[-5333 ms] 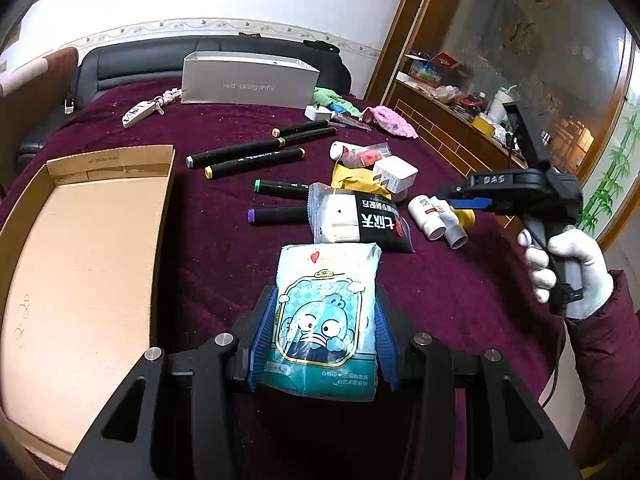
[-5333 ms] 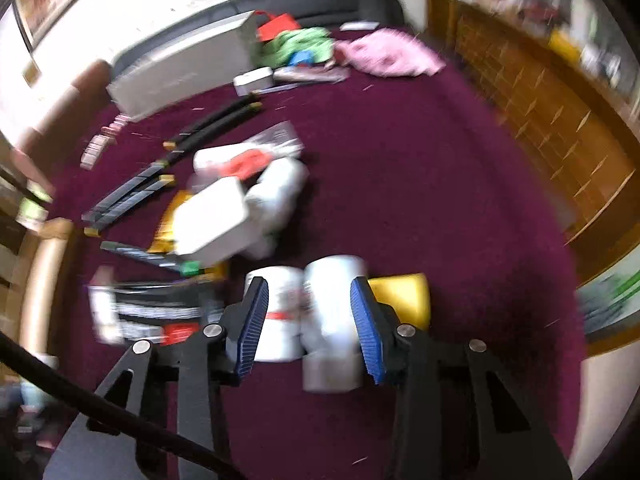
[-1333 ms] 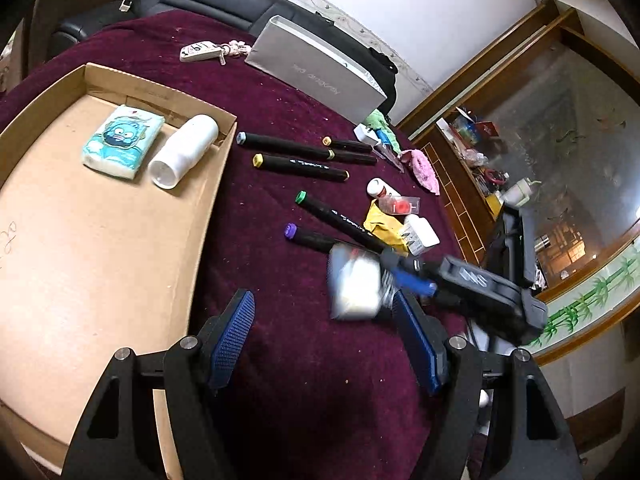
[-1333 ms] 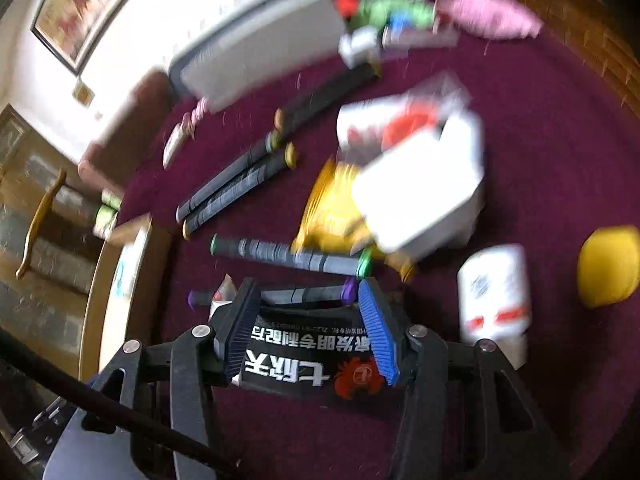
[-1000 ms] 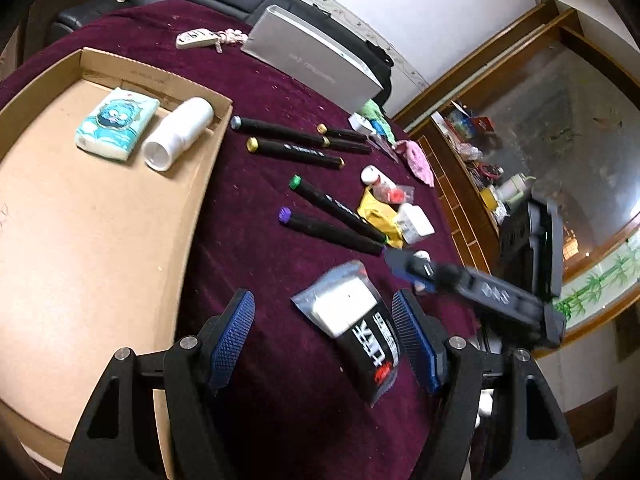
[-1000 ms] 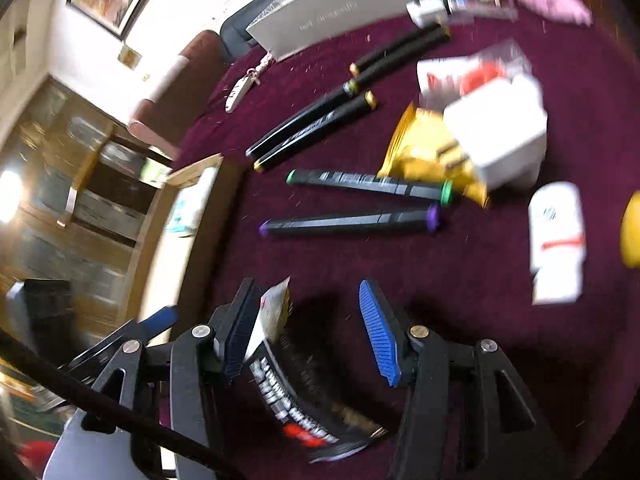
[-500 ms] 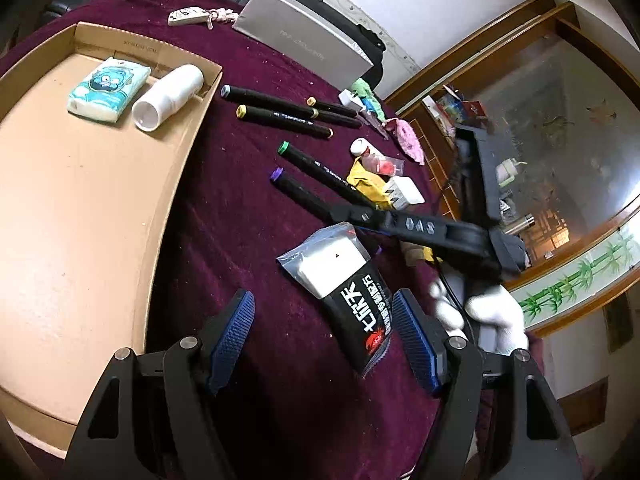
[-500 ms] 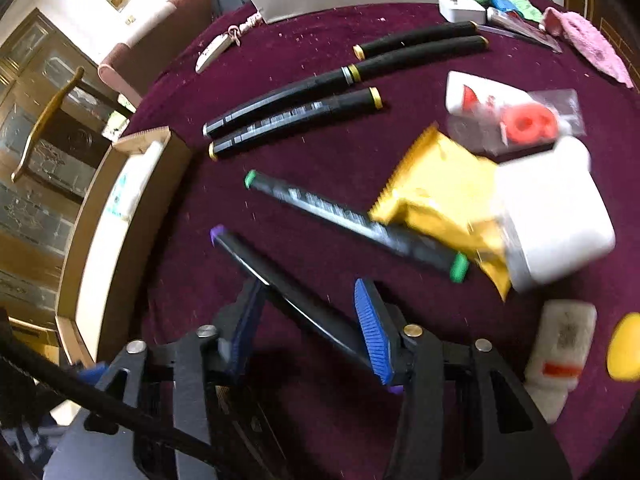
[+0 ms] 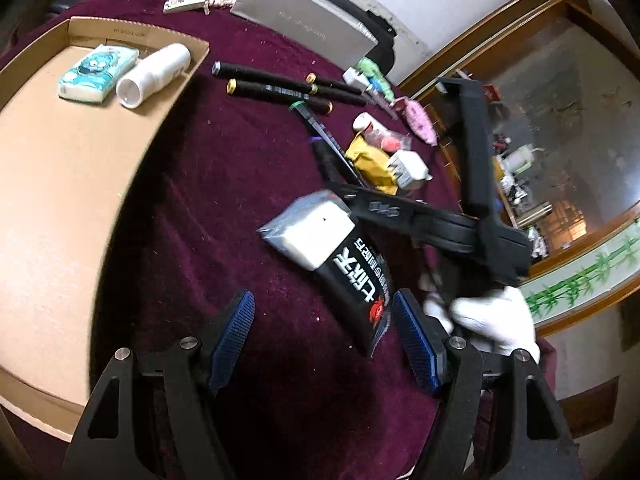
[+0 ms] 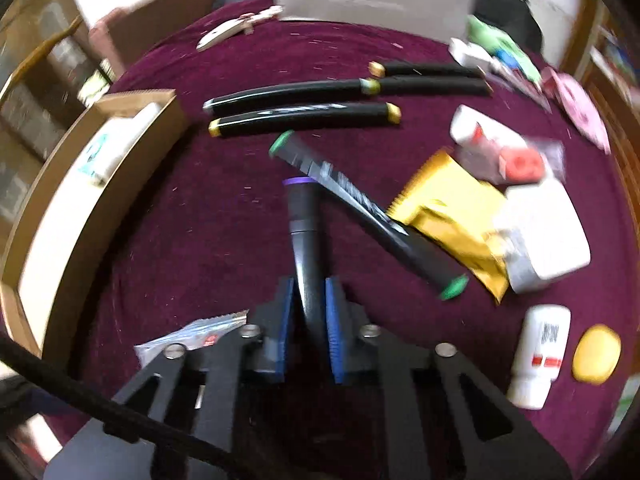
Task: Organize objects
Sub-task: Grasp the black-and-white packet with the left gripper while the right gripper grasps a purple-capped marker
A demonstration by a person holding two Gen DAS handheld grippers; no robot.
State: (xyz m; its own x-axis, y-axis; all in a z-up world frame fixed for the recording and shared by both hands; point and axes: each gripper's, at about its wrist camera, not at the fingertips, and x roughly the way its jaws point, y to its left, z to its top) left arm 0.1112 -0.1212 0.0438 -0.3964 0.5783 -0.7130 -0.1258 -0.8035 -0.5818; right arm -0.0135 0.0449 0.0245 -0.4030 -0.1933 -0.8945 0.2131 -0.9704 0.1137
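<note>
On the left, the box (image 9: 52, 184) already held a tissue pack (image 9: 98, 74) and a white bottle (image 9: 154, 74). The left gripper (image 9: 324, 336) hovered with fingers apart over the black packet (image 9: 352, 268), printed in characters I could not read. The right gripper (image 10: 308, 320) had its fingers clamped on the purple marker (image 10: 304, 232). Other markers (image 10: 304, 118), a yellow pouch (image 10: 448, 208) and a second bottle (image 10: 540, 352) lay on the table (image 9: 240, 168), unsorted.

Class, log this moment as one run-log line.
left gripper: open over black packet | right gripper: shut on purple-capped marker | tray: two items
</note>
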